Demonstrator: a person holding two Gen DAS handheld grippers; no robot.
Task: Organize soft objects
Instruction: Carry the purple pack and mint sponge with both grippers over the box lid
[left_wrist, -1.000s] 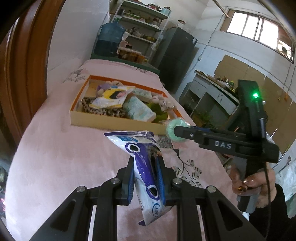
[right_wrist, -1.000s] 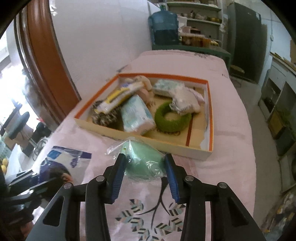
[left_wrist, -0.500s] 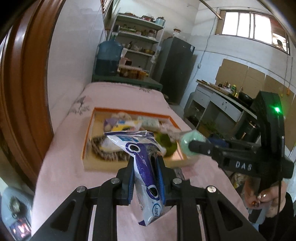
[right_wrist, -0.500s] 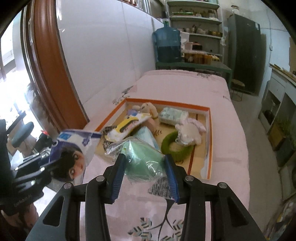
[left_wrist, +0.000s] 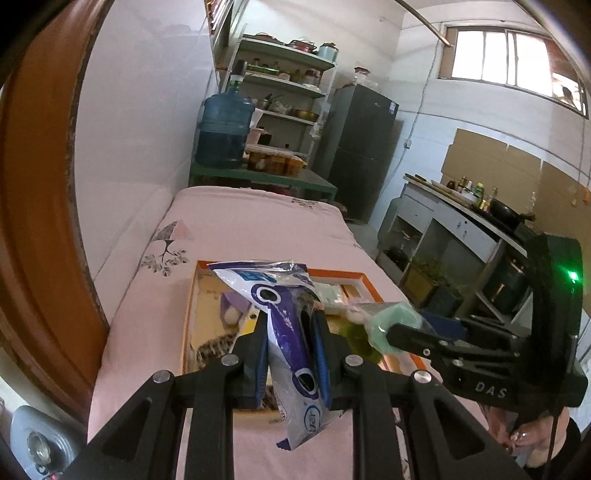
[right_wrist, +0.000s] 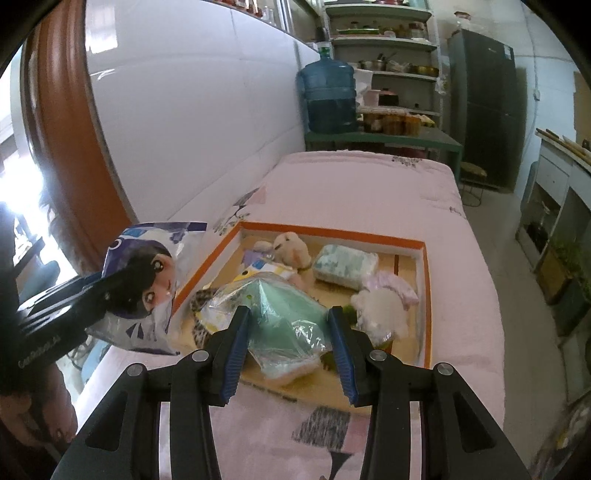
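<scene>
Left gripper clamps the blue-and-white packet while right gripper squeezes the green bagged bundle above the orange-rimmed box.

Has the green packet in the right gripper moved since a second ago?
Yes. The green packet went from short of the orange-rimmed box to over its front wall.

In the left wrist view, the blue-and-white packet hid much of the orange-rimmed tray, so the soft things behind it showed only in scraps. The person's hand was cut off by the lower right edge. In the right wrist view, the green bagged item covered a green ring, and the shelf jars were too small to identify.
</scene>
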